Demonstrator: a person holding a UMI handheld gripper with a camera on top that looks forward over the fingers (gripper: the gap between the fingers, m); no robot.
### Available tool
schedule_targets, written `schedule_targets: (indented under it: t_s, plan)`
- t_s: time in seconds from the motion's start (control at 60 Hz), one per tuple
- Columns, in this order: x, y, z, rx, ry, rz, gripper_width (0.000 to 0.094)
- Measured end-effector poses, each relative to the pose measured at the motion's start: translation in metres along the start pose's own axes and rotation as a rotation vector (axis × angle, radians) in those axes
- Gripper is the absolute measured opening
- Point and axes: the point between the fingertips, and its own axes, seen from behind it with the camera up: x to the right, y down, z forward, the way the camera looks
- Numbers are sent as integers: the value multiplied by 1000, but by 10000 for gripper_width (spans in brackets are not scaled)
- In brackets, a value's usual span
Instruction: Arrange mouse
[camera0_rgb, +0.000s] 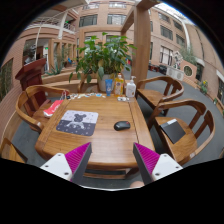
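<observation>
1. No brand, label or writing can be read: the bottles (118, 86) at the far side of the table carry labels, but they are too small to make out, and the printed pattern on the mouse pad (77, 122) shows no legible text.
2. The gripper (113, 162) is open, its two fingers spread wide apart with nothing between them; the magenta pads (78, 157) face each other across the gap above the near edge of the round wooden table (105, 145).
3. The mouse (122, 125), dark and small, lies on the bare tabletop beyond the fingers, at about 12 o'clock from the midpoint between them and well apart from both.
4. The mouse pad lies just beside the mouse at its 9 o'clock, apart from it, and at roughly 11 o'clock from the gripper.
5. A pink item (53, 106) rests near the table's rim at 10 o'clock from the mouse pad.
6. A potted plant (103, 55) stands with the bottles at 12 o'clock from the mouse, at the far rim.
7. Wooden chairs (35, 100) ring the table; a dark flat object (173, 130) lies on the seat of the chair at 3 o'clock from the mouse.
8. Brick buildings (160, 35) rise behind the courtyard.
</observation>
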Motion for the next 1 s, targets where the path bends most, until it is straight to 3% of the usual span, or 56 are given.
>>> schedule_targets:
  t_s: [0.133,0.45,0.717,1.0]
  plan:
    - [3,17,16,-41,6,4,855]
    - [8,39,143,-47,-11,46,856]
    - [18,33,260,-20,3,142,854]
    - [32,2,323,-19,49,160,853]
